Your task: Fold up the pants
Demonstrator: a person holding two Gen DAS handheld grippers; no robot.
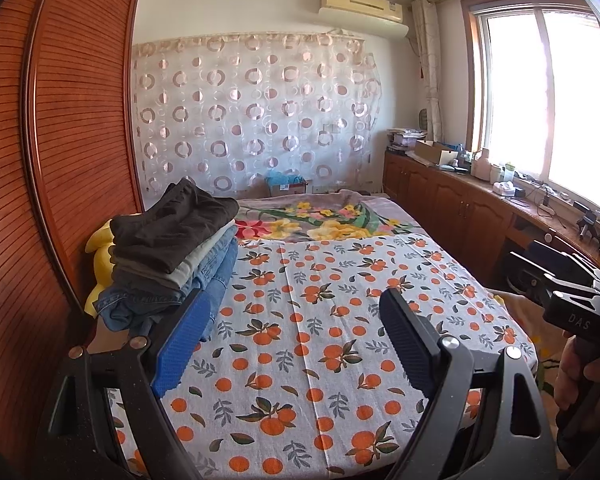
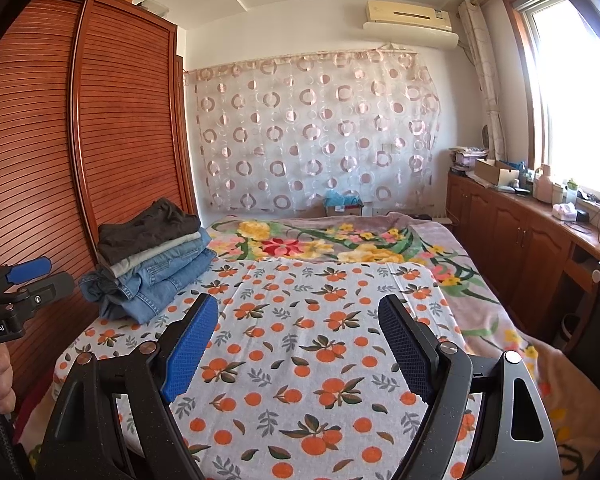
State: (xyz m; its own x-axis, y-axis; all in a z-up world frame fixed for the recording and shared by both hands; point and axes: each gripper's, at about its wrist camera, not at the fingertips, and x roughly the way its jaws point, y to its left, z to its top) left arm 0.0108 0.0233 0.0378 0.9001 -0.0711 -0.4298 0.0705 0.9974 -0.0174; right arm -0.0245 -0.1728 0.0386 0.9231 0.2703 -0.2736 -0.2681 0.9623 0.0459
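The orange-print sheet [image 2: 320,360] lies bare toward 12 o'clock; a stack of folded pants [image 2: 152,256] and the wardrobe [image 2: 80,140] block 10 o'clock.

The letters "DAS" are printed in pale type on the black body of the right gripper [image 1: 572,280]. On the left gripper [image 2: 40,276], part of a label, "nRobot.AI", can be read.
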